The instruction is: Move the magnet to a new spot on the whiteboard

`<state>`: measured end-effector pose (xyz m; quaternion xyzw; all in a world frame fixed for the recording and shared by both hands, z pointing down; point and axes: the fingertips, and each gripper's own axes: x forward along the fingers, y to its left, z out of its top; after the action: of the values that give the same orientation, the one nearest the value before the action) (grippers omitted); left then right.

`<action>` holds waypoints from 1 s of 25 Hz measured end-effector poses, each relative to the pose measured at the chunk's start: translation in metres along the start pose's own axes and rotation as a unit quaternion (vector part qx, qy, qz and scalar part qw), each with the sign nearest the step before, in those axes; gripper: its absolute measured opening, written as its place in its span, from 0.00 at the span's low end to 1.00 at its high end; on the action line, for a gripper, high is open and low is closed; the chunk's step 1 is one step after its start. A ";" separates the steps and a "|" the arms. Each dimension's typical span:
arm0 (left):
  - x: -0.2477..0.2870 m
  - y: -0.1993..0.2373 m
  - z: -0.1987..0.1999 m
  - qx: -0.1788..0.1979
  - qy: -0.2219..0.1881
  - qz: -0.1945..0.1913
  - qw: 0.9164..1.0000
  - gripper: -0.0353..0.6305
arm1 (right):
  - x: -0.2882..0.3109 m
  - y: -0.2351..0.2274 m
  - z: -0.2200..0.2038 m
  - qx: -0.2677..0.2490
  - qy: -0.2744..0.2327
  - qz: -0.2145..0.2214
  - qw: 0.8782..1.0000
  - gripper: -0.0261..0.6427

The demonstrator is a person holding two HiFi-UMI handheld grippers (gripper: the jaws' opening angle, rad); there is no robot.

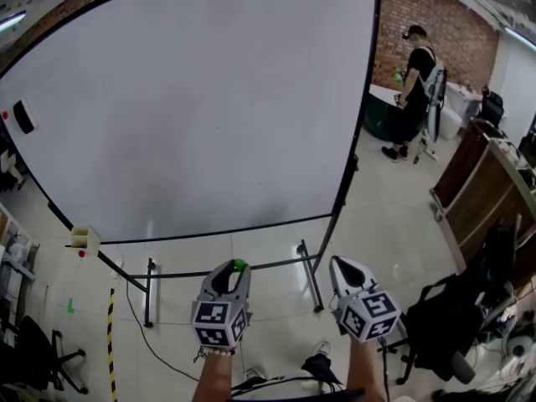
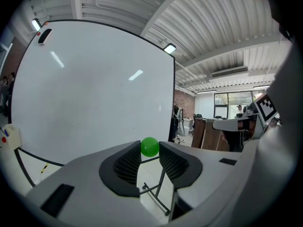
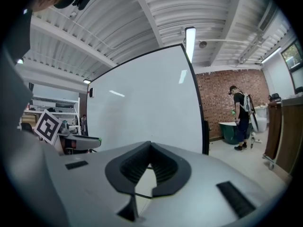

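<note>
Left hand-held gripper (image 1: 233,267) is clamped on the small green ball-shaped magnet (image 2: 150,147), pinched right at the tips of the two dark ribbed pads; both the head view and the left gripper view show it there. The magnet is therefore off the large black-framed whiteboard (image 1: 201,99), held low in front of the board's lower edge, near the black metal stand (image 1: 151,296). Right hand-held gripper (image 3: 150,150) has its jaws closed tip to tip with nothing between them; it sits just beside the left one and appears to play no part in the carry. Judged step: pick-off is done, and the magnet is in transit to its new spot. The next move calls for raising the left gripper to a bare patch of board, bringing the ball up to the surface until it takes hold, then parting the jaws and drawing straight back so the pads do not drag it sideways. Nearly the whole board face is free. Only a black oblong eraser (image 1: 24,116) sits near its upper left corner, and a small pale box (image 1: 84,239) hangs at the lower left corner. Writing: the board is blank. The only markings are the black-and-white square markers on the cubes (image 1: 221,323) of the grippers, which are patterns rather than text. No brand or label is legible. A person in dark clothes (image 1: 414,90) stands far off by the red brick wall (image 1: 419,7), well apart from the work.
</note>
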<state>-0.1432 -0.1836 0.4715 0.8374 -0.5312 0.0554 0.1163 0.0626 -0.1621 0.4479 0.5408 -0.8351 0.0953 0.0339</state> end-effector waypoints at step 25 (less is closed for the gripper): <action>0.052 -0.024 0.037 0.004 -0.021 -0.003 1.000 0.24 | 0.017 -0.037 0.020 -0.009 -0.011 0.014 1.000 0.07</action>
<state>-0.0999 -0.2288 0.4434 0.8405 -0.5306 0.0397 0.1022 0.0905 -0.1957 0.4350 0.5294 -0.8439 0.0821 0.0282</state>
